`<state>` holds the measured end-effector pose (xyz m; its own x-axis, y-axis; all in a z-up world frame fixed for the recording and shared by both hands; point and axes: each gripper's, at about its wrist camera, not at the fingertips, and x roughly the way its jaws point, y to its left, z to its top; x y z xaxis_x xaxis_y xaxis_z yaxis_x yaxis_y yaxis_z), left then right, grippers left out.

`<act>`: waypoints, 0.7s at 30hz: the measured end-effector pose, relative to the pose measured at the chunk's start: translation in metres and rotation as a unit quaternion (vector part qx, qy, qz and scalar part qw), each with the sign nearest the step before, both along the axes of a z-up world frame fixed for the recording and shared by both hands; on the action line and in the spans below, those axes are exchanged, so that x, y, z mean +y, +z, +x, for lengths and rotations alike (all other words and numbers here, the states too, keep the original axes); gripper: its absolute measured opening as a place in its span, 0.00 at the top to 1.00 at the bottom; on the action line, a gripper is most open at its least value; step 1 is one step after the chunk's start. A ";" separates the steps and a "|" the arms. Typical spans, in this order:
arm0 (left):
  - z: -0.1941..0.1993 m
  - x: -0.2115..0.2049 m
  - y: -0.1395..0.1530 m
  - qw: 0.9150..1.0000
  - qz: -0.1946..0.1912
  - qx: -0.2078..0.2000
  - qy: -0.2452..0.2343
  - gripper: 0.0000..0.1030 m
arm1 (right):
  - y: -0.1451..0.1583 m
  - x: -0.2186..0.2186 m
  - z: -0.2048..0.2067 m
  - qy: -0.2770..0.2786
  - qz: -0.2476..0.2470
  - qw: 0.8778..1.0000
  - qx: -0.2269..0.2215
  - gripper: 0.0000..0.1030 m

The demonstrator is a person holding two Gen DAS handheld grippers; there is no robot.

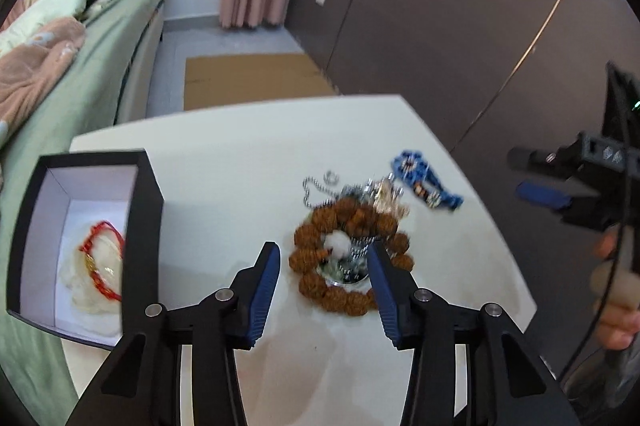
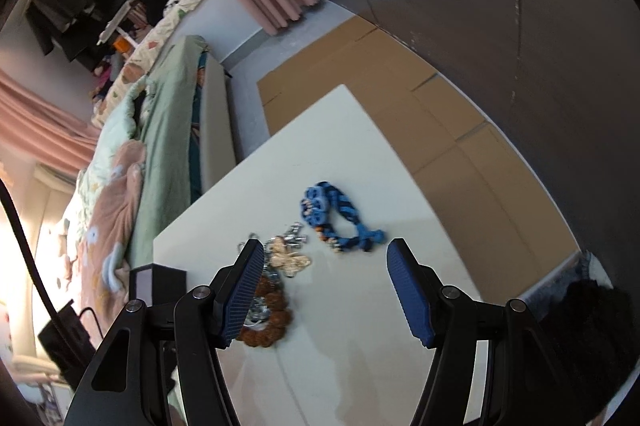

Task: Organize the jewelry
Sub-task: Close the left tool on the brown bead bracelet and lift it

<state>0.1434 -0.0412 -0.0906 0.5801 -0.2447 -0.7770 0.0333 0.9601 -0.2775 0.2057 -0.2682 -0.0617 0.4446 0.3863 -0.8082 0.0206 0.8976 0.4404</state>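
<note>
**Jewelry sorting under way: one piece boxed, a pile left on the worktop**

A white worktop [image 1: 224,185] stands beside a bed with green and pink bedding [image 1: 48,65]. At the worktop's left edge sits an open black box [image 1: 150,226] with a white inside. It holds one red and gold bracelet [image 1: 105,258] on pale padding, so a first piece appears put away.

The rest lies loose near the middle of the worktop, toward its right edge. Largest is a ring of brown knobbly beads [image 1: 344,258]. Inside the ring lie something white and something shiny; blur keeps me from naming either. Touching its far side are a silver bead chain [image 1: 316,191] and a pale gold charm [image 2: 289,260]. Just beyond, apart from the heap, lies a blue braided bracelet [image 2: 340,222].

The left hand-held gripper [image 1: 324,254] hovers over the brown beads, its jaws spread, pinching nothing, one jaw overlapping the ring in the picture. The right hand-held gripper [image 2: 324,254] hangs above the blue bracelet, jaws also spread and empty.

Judging by this, most of the sorting remains.

The box's near corner is hidden behind the left jaw, and the worktop's near edge is out of view.
</note>
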 end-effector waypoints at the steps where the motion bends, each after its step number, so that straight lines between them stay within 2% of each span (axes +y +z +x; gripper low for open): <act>1: 0.001 -0.003 -0.003 1.000 0.008 0.005 -0.002 0.54 | -0.001 -0.002 0.000 -0.001 -0.001 1.000 0.002 0.37; 4: 0.002 -0.007 -0.011 1.000 0.026 0.017 0.000 0.54 | -0.001 -0.007 -0.001 0.000 -0.002 1.000 0.007 0.37; 11: 0.010 -0.004 -0.031 0.998 0.039 0.042 0.030 0.54 | -0.006 -0.009 0.001 0.006 -0.009 1.000 0.009 0.37; 13: 0.012 -0.004 -0.036 0.998 0.031 0.048 0.034 0.55 | -0.014 -0.009 0.005 0.003 -0.012 1.000 0.017 0.37; 15: 0.012 -0.002 -0.036 0.998 0.022 0.044 0.037 0.62 | -0.020 -0.007 0.011 0.006 -0.015 1.000 0.024 0.37; 16: 0.013 0.000 -0.036 0.998 0.007 0.045 0.034 0.75 | -0.023 -0.005 0.014 0.008 -0.016 0.999 0.026 0.37; 18: 0.013 0.003 -0.036 0.998 -0.020 0.049 0.042 0.75 | -0.028 -0.002 0.019 0.011 -0.020 0.999 0.027 0.38; 21: 0.008 0.006 -0.026 0.998 -0.034 0.032 0.040 0.75 | -0.033 0.006 0.025 0.018 -0.033 0.999 0.024 0.38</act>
